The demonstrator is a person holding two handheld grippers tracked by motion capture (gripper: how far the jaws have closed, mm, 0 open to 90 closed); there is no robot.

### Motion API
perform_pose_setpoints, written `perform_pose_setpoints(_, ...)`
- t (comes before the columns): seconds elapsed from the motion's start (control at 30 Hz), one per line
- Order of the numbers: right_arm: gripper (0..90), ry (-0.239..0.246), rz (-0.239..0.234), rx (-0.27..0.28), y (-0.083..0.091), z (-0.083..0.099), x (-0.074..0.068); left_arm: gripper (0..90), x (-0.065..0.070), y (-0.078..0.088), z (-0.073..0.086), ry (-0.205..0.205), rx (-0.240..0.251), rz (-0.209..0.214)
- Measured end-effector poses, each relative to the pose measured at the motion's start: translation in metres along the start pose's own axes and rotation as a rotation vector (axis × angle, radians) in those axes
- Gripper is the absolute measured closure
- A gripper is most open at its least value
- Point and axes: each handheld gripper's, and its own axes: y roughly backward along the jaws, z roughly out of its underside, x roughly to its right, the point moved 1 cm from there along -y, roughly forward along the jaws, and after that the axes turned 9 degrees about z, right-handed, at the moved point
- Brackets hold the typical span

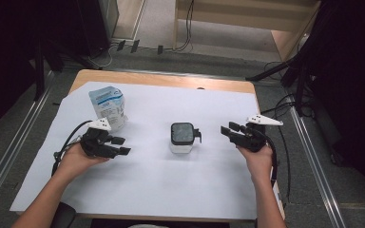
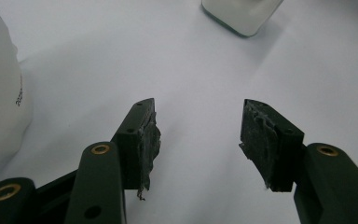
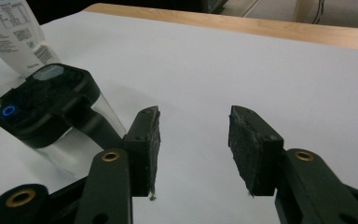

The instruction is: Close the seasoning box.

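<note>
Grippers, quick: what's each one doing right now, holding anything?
Left gripper: open, nothing between its fingers.
Right gripper: open, holding nothing; the black-lidded container sits beside it, untouched.

Open white sheet [image 1: 138,180] across the whole near half of the table; free passage there for either hand. Mid-table blocked by one clear container with black lid [image 1: 182,137], handle jutting toward the right gripper [image 1: 232,131]. Bare gap between that container and the left gripper [image 1: 120,145]. White pouch [image 1: 108,106] upright at far left, just beyond the left gripper. Far right sheet unobstructed to the wooden edge [image 3: 279,29].
</note>
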Motion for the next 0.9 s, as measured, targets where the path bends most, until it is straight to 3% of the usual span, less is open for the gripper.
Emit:
perform_pose_setpoints(0.3, 52.1, -0.022, 0.036, -0.005, 0.013, 0.016, 0.008, 46.1, -0.004, -0.001, -0.002, -0.003, 0.002, -0.001)
perform_pose_setpoints(0.47, 47.7, -0.002, 0.058, -0.002, 0.021, 0.026, 0.008, 46.1, -0.005, -0.003, -0.003, -0.009, -0.001, -0.002)
perform_pose_setpoints(0.9, 45.9, -0.017, 0.059, -0.022, 0.023, 0.036, 0.007, 45.9, -0.009, -0.002, -0.002, -0.008, 0.001, -0.004)
